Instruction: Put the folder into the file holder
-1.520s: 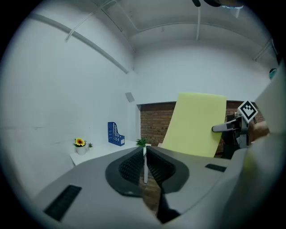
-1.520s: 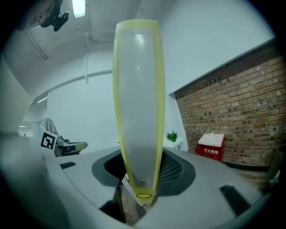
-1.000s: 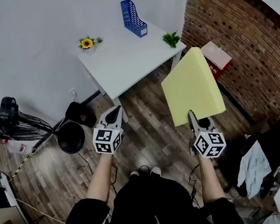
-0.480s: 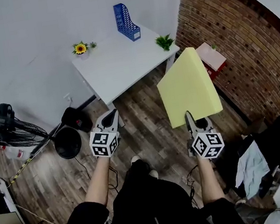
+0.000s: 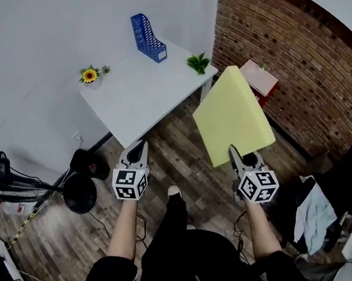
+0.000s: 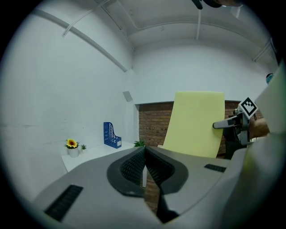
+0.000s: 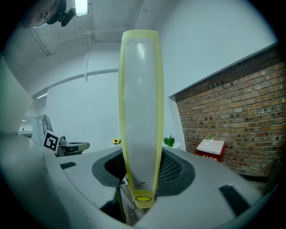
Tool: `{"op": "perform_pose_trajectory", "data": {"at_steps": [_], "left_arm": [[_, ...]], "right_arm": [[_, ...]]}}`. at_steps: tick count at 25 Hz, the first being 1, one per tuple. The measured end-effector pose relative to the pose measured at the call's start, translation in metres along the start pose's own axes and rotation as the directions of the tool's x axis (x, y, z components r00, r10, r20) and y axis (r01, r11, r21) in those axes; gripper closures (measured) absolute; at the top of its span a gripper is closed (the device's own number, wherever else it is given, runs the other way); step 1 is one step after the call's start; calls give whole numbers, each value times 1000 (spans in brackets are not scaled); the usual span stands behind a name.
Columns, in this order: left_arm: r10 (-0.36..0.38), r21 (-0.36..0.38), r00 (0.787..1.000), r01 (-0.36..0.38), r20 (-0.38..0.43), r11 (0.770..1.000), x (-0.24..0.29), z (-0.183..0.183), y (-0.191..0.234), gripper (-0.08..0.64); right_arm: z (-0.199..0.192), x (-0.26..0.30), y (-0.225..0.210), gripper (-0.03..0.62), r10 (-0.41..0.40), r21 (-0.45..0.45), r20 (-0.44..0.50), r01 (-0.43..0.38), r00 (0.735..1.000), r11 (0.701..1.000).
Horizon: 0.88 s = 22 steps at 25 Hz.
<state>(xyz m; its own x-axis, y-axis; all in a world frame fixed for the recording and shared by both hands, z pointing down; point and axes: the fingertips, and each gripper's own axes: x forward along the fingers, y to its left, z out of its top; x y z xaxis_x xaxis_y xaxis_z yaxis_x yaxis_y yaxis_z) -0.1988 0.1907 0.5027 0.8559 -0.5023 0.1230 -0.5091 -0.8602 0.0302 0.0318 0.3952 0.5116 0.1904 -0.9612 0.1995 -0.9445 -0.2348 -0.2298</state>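
Note:
My right gripper [image 5: 232,154] is shut on the lower edge of a thick yellow folder [image 5: 230,116], held upright above the wooden floor. In the right gripper view the folder [image 7: 139,120] stands edge-on between the jaws of the right gripper [image 7: 140,190], spine toward the camera. The blue file holder [image 5: 148,38] stands at the far edge of the white table [image 5: 142,92]; it also shows in the left gripper view as the blue file holder [image 6: 111,135]. My left gripper [image 5: 139,149] hangs over the floor near the table's front corner, jaws shut with nothing in them; the left gripper [image 6: 144,154] shows closed pads.
A sunflower pot [image 5: 90,75] and a small green plant [image 5: 199,63] stand on the table. A brick wall [image 5: 296,64] runs along the right with a red-and-white box [image 5: 259,78] at its foot. A black fan [image 5: 11,186] and a round black base [image 5: 80,192] stand on the left.
The view has shifted: table, file holder and plants sit further left and lower in the head view. Both grippers and the folder have drifted slightly left. The grip on the folder is unchanged.

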Motion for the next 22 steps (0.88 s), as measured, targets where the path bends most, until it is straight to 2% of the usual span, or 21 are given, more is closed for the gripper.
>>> {"op": "perform_pose_trajectory", "data": {"at_steps": [12,22], "left_arm": [[-28,-27,999,27,-25,999,120,4,72,537],[-40,-14,999,40,-36,999,207,20,139,537]], "right_arm": [[26,122,-27,414,-24,-12,-37,23,999,1000],[63,228,-43,414,-39,-10,-14,39,999,999]]}}
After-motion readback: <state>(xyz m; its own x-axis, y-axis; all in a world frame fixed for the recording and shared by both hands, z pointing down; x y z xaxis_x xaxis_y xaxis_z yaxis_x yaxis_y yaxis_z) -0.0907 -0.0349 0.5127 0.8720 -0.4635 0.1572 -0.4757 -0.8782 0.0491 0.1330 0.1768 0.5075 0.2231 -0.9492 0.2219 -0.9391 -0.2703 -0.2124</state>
